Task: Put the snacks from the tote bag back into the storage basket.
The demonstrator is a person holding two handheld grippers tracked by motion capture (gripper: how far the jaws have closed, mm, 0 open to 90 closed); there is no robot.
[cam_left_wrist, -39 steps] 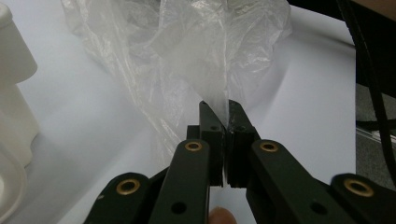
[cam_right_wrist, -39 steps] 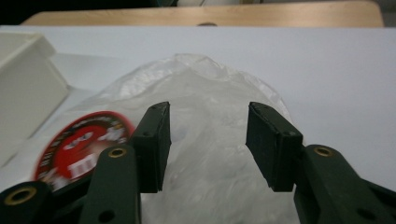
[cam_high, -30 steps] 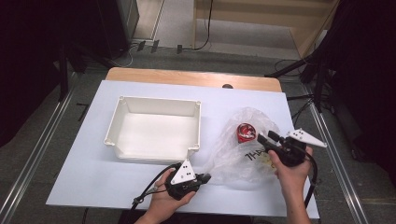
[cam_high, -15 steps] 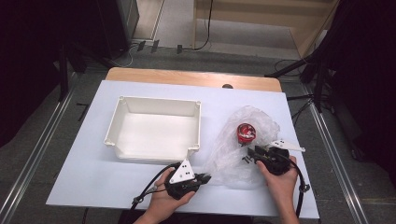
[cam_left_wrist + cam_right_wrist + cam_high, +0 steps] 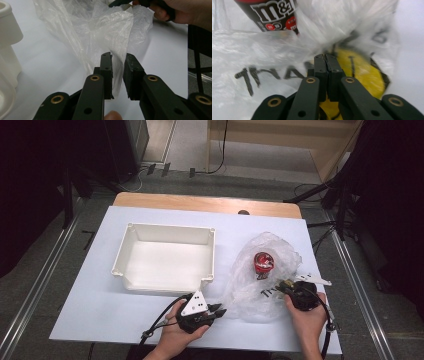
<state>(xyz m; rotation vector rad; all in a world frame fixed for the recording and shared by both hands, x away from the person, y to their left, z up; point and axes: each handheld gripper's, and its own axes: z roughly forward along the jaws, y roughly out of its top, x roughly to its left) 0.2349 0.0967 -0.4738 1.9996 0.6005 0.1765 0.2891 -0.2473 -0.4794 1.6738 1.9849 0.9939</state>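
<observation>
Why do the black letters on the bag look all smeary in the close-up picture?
In the right gripper view the plastic bag sits very near the camera, so its lettering blurs, while the hand-held gripper looks sharp. In the high view the same bag is small and softly lit, with faint glare on its crinkles.

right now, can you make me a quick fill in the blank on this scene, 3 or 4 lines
1. The red M&M's container lies inside the clear plastic ____.
2. The white tray on the table holds ____.
3. The right gripper has its jaws ____ over the bag's printed side.
4. The left gripper has its jaws ____, with a fold of film between them.

Missing words: bag; nothing; shut; open
</observation>
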